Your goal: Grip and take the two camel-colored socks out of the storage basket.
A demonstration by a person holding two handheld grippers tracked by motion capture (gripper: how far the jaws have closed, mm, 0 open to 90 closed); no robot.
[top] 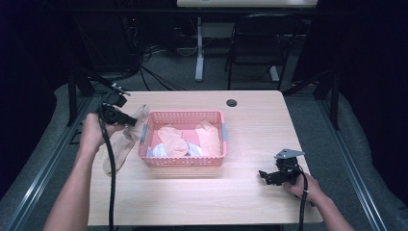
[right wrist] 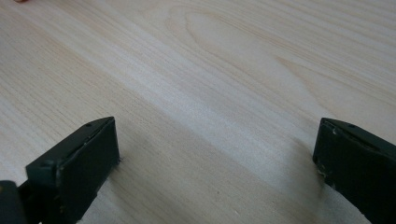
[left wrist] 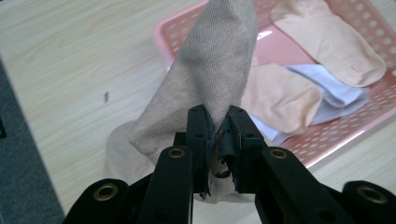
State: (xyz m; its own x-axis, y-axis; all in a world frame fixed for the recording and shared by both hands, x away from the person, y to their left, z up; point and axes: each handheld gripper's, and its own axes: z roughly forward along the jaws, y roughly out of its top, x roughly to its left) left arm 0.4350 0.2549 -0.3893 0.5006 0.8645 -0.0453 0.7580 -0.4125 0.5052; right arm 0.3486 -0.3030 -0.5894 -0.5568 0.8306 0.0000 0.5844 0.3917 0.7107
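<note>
My left gripper point(top: 129, 121) point(left wrist: 218, 122) is shut on a beige sock point(top: 126, 139) point(left wrist: 212, 70), held up at the left side of the pink basket point(top: 184, 161) point(left wrist: 327, 135). The sock's lower end hangs down to the table beside the basket. Inside the basket lie peach-coloured socks point(top: 172, 138) point(left wrist: 327, 32) and a white one point(top: 158, 152) point(left wrist: 334, 88). My right gripper point(top: 264, 176) point(right wrist: 217, 154) rests low over the bare wooden table at the front right, its jaws wide open with nothing between them.
The wooden table point(top: 250, 125) has a dark cable hole point(top: 232, 102) at its back edge. A black chair point(top: 260, 43) and a desk leg point(top: 199, 48) stand behind the table. Bare tabletop lies between the basket and my right gripper.
</note>
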